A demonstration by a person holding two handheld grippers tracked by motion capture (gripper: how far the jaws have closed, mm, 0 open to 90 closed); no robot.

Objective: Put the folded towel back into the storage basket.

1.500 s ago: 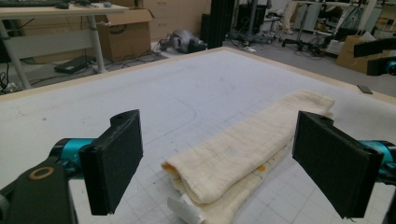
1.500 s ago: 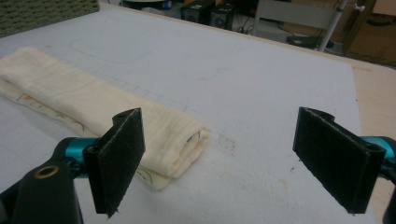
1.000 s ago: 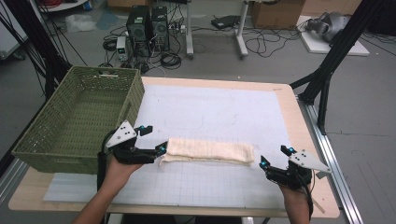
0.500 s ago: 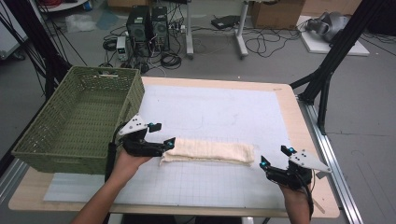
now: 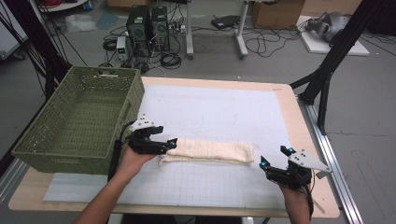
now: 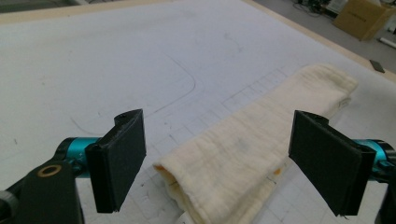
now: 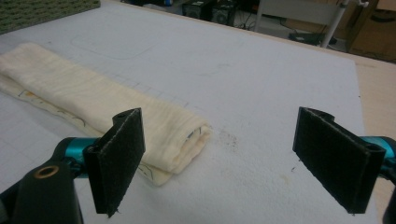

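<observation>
Lay lengthwise near the counter's (image 5: 285,100) front edge, folded into a long strip: cream towel (image 5: 210,151), midway between the left and right edges. Sat at the towel's left end with jaws wide apart and the folded end between them, touching neither: left gripper (image 5: 169,143), seemingly lined up to close on that end. Rested just off the towel's right end toward the front right corner, jaws also spread and empty: right gripper (image 5: 274,157), likely placed to take the other end. Stood at the counter's left edge, empty, a probable destination: green basket (image 5: 56,149)
</observation>
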